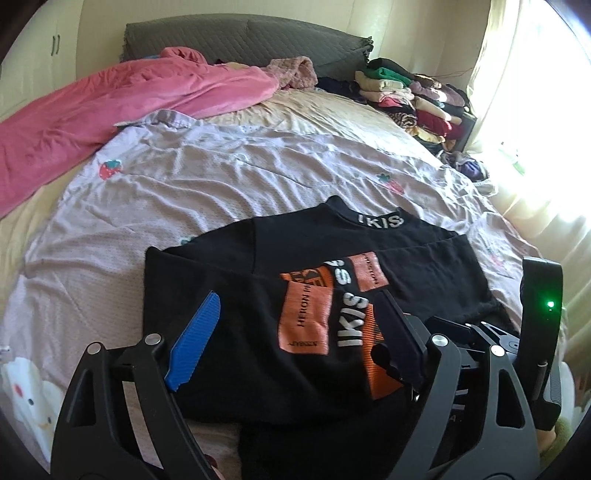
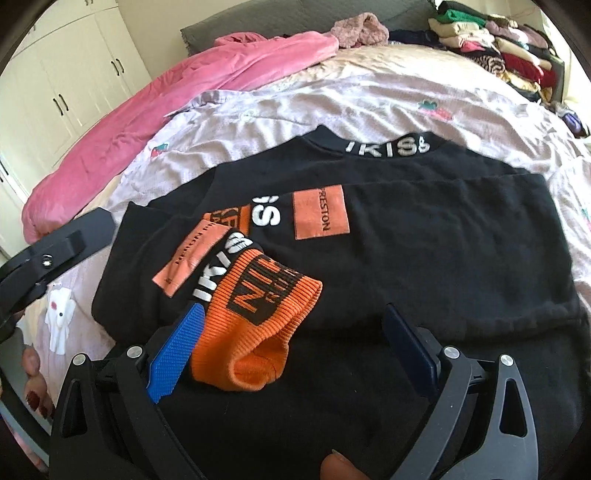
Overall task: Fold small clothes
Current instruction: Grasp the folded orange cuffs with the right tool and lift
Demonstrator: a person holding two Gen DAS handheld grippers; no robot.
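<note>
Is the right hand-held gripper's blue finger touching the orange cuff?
Cannot tell. In the right wrist view the blue finger sits right beside the orange cuff with no visible gap, but actual contact isn't plain.

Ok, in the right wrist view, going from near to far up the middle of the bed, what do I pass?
Orange ribbed cuff → orange patch on the black sweater → white-lettered collar → strawberry-print sheet → crumpled pink knit.
</note>
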